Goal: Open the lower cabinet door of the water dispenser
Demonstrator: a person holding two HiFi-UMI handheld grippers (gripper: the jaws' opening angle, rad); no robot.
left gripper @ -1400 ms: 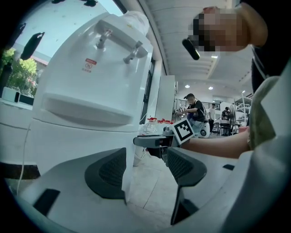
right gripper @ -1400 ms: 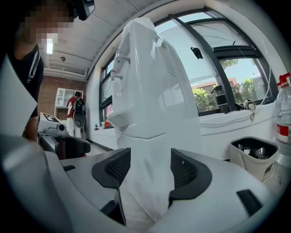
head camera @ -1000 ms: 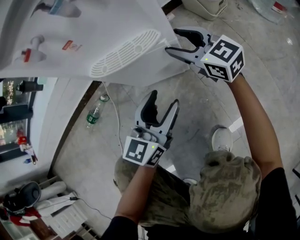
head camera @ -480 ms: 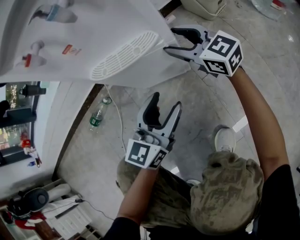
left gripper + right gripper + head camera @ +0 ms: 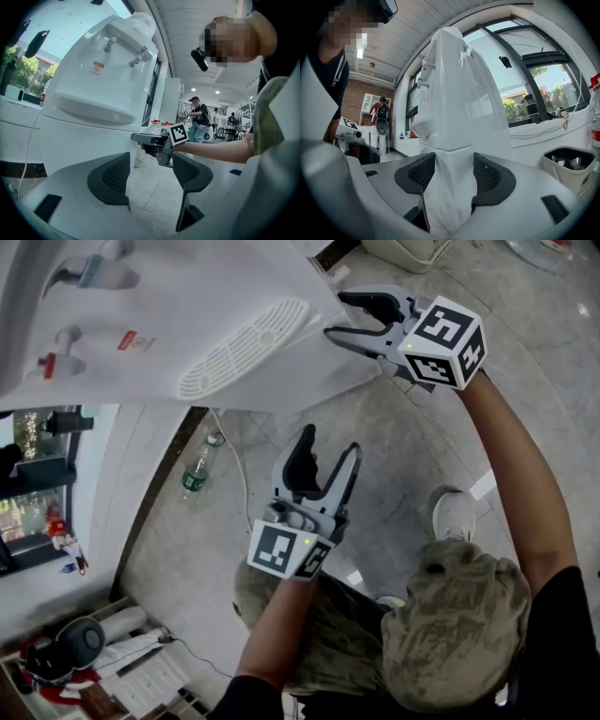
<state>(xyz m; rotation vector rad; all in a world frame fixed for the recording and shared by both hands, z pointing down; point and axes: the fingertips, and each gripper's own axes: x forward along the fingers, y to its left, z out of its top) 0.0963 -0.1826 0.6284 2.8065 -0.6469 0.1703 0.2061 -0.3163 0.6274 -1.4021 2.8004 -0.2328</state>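
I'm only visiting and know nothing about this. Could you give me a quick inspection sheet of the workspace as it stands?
Surface: pale tiled floor.
Job's things: white water dispenser; its lower cabinet door looks closed.
Clutter: plastic bottle on the floor; bin under the window.
Grippers: right hand-held gripper open, jaws astride the cabinet's edge; left hand-held gripper open, empty, above the floor.
Cables: white cable running beside the bottle.
Surroundings: large windows; people in the background.
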